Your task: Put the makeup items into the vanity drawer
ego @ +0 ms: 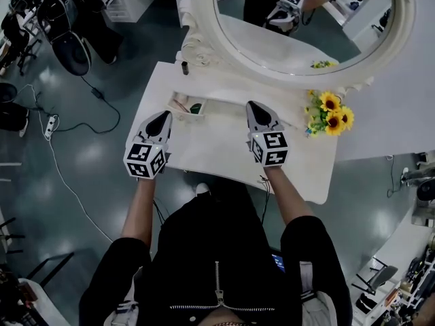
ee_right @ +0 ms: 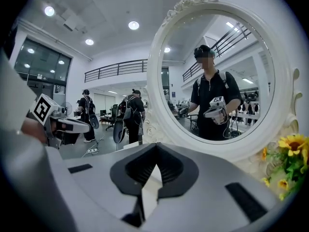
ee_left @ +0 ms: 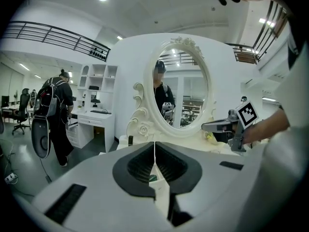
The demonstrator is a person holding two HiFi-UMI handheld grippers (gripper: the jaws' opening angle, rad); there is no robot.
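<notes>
Left gripper [ego: 162, 119] and right gripper [ego: 256, 107] — both closed, empty — hover above the smooth white vanity top [ego: 216, 152].

Flowers [ego: 331, 114] right of drawer [ego: 182, 115]

I get bright, even light from round ceiling lamps [ee_right: 133, 25], with only soft shadows. In the head view the glossy floor [ego: 88, 155] throws back pale patches of glare, and the white vanity top [ego: 217, 148] is nearly washed out. Both gripper views bulge like a fisheye and go black at the corners. Up close, the left gripper [ee_left: 154, 148] and right gripper [ee_right: 155, 150] look slightly soft, while the mirror [ee_right: 217, 71] is crisp apart from one mosaic patch.
</notes>
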